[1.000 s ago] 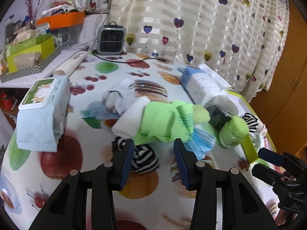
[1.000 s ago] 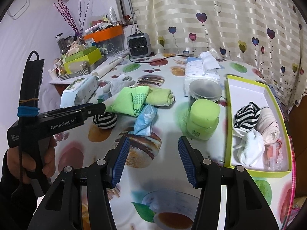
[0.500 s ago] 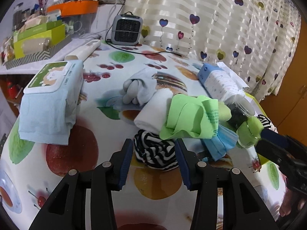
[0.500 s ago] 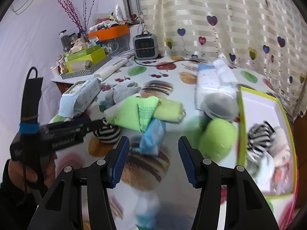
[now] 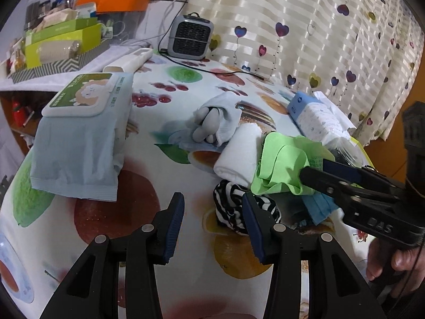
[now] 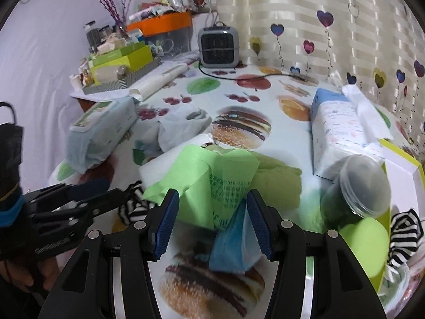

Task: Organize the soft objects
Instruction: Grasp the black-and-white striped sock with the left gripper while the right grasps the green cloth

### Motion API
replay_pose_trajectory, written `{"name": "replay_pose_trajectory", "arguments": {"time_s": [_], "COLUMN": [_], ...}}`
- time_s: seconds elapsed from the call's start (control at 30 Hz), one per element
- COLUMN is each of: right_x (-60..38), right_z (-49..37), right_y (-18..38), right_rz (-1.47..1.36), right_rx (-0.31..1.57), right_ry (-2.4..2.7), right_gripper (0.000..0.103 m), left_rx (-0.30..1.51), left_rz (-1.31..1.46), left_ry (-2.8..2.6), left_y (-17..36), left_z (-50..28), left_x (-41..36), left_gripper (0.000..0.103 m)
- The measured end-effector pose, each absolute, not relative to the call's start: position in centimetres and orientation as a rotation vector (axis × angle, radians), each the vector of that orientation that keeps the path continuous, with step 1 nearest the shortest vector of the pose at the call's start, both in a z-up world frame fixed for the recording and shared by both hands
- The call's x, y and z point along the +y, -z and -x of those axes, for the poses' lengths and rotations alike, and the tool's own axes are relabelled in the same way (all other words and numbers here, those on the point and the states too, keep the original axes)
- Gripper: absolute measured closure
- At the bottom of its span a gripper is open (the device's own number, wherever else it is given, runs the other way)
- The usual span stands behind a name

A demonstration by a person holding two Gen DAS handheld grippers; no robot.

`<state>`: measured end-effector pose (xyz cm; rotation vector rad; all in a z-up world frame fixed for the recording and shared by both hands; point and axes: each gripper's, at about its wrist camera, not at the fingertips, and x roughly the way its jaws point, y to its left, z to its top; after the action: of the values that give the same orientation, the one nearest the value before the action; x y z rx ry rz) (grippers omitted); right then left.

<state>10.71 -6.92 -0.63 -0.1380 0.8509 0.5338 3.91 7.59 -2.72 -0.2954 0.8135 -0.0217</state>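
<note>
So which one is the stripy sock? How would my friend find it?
Find the heap of soft things in the middle of the fruit-print table. At its front edge, under the bright green cloth, sits the stripy sock, rolled up. It is the heap's only black-and-white striped thing.

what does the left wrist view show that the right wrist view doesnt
Only the left wrist view shows the grey-and-white sock bundle clearly, with grey toes poking out, and the right tool from the side, reaching over the green cloth.

Only the right wrist view shows the light green lid, the yellow-rimmed tray and the striped sock in it.

Both show the green cloth, blue mask, striped sock ball, wipes pack, tissue pack and heater.
</note>
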Motion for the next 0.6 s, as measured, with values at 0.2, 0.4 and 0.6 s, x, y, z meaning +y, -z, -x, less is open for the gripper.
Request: {"name": "replay_pose_trajectory", "arguments": {"time_s": [0.2,0.4,0.6], "right_x": [-5.7,-5.0,-5.7], "right_z": [-11.3,-11.7,-11.5], "right_y": [1.5,2.4,1.7], "right_rz": [0.186,0.244,0.231], "right_rx": [0.869,0.892,0.852], "right_ry": [-0.521,-0.464,-0.444], "right_gripper": [0.049,0.050,0.096], "left_rx": [0.820,0.827,0.849], "left_rz": [0.314,0.312,0.299], "left_ry": [0.045,0.073,0.099], "left_y": [3.0,3.1,3.3], "left_z": [-4.0,-4.3,-5.0], "left_x": [7.7,7.2,5.9], "left_gripper": [0.059,0.058,0.058]}}
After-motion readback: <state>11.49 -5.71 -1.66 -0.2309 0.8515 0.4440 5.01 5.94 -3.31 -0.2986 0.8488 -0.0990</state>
